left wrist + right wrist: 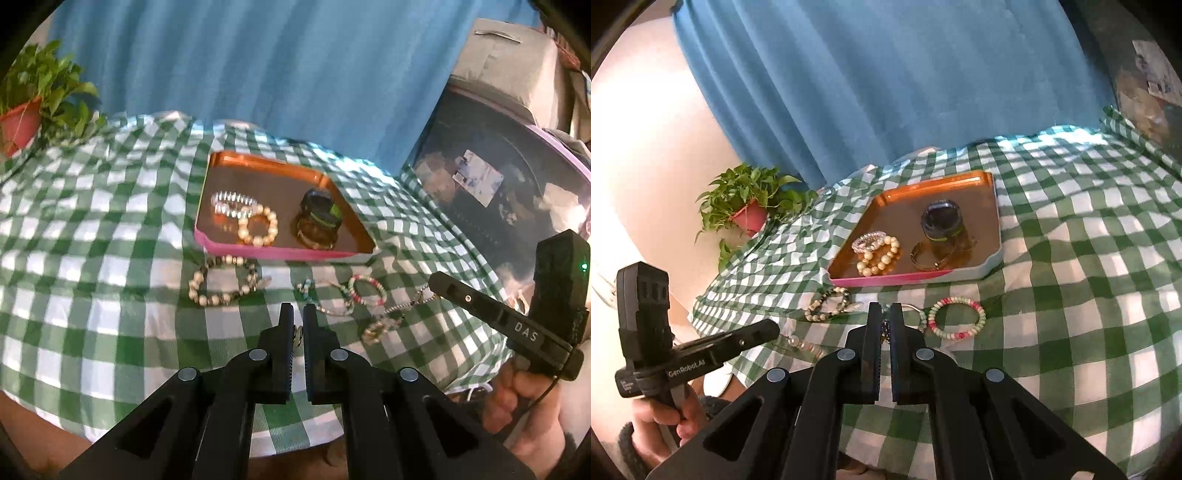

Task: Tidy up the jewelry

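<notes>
A shallow copper-coloured tray with a pink front edge (284, 254) sits on the green-and-white checked cloth (92, 236). From left to right it holds a clear crystal-bead bracelet (232, 202), a cream pearl bracelet (257, 226) touching it, and a dark band stacked on an amber bangle (318, 221).

The right gripper's body reads "DAS" in the left wrist view; in the right wrist view the left one reads "GenRobot.AI".

In front of the tray lie a cream-and-black bead bracelet (221, 281), a pink-and-green bead bracelet (956, 316) and a thin silver chain (410, 304). A potted green plant in a red pot (750, 206) stands far left before a blue curtain (886, 81).

The left gripper (298, 317) is nearly closed on a small metallic piece. The right gripper (885, 318) is pinched on a small dark-beaded piece.
</notes>
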`<state>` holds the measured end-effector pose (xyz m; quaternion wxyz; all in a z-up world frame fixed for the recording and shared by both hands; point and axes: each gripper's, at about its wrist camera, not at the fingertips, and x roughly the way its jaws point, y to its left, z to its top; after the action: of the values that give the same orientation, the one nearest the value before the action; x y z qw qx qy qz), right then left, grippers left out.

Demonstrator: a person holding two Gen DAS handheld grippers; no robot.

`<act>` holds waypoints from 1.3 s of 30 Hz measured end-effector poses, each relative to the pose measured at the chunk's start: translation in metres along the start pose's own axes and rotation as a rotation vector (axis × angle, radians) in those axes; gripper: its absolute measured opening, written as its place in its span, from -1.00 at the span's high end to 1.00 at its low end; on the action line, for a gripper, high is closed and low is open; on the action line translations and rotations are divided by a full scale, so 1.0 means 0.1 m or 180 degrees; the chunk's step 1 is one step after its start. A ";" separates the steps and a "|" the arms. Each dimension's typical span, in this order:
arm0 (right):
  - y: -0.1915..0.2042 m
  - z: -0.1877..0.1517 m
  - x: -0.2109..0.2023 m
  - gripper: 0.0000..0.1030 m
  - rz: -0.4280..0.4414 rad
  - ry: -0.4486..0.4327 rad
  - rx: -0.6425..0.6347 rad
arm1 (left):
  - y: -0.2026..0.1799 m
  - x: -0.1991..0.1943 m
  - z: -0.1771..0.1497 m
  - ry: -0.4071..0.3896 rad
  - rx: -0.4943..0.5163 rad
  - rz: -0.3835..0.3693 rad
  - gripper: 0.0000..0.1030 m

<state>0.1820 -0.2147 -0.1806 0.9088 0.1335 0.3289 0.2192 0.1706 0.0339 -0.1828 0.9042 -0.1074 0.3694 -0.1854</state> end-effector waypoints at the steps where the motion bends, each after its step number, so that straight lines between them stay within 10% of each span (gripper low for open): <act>1: 0.02 0.01 -0.02 0.94 -0.0001 -0.0008 -0.0016 | -0.02 -0.02 0.02 -0.0014 0.0020 0.0005 0.90; 22: 0.45 0.31 -0.24 0.94 0.0164 -0.0084 -0.0422 | 0.10 -0.09 0.10 -0.0059 -0.0016 -0.0060 0.90; 31: 0.29 -0.02 0.29 0.92 0.0207 0.0540 -0.0481 | 0.17 0.07 -0.07 0.0005 -0.0014 -0.0073 0.88; 35: 0.00 -0.14 0.28 0.22 -0.0023 0.0477 -0.0150 | 0.25 0.07 -0.11 0.0021 -0.0018 -0.0033 0.88; 39: -0.16 -0.27 0.17 0.29 -0.0412 0.0391 -0.0193 | 0.35 0.09 -0.17 0.0072 -0.0074 0.0016 0.88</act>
<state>0.1814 -0.2179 -0.2161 0.9029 0.0707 0.3851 0.1776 0.1734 0.0613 -0.2119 0.8991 -0.1149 0.3820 -0.1801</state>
